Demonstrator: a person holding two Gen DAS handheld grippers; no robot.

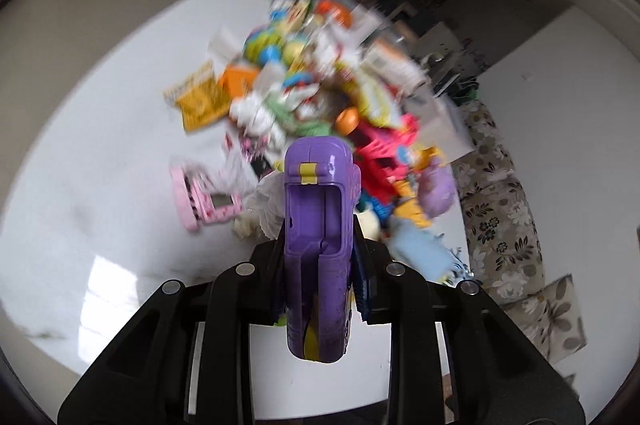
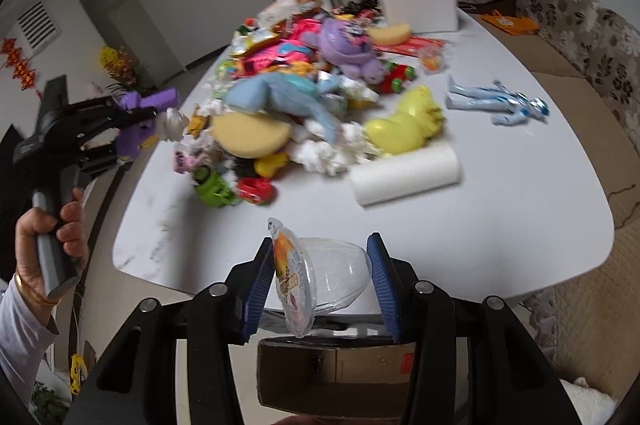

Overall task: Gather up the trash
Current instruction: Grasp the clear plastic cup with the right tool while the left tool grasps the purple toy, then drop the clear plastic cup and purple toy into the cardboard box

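Left tongs (image 1: pixel 320 245) clamp a purple toy (image 1: pixel 318 225); right tongs (image 2: pixel 320 277) pinch a clear jelly cup (image 2: pixel 320 273) (above a cardboard box (image 2: pixel 332 377)).

Counts from my two cams. One white oval table (image 2: pixel 520 209). One purple plastic toy gun (image 1: pixel 318 225), one clear plastic jelly cup with a printed foil lid (image 2: pixel 320 277), one brown cardboard box (image 2: pixel 336 373) below the table edge. On the table: one white paper-towel roll (image 2: pixel 406 175), one silver-blue action figure (image 2: pixel 500 101), one purple plush toy (image 2: pixel 348 45), one light-blue plush toy (image 2: pixel 280 93), one round tan sponge disc (image 2: pixel 250 135), one white rectangular box (image 2: pixel 418 5), one pink toy phone (image 1: pixel 204 197). Crumpled white tissues and wrappers in the pile: too blurred to count.
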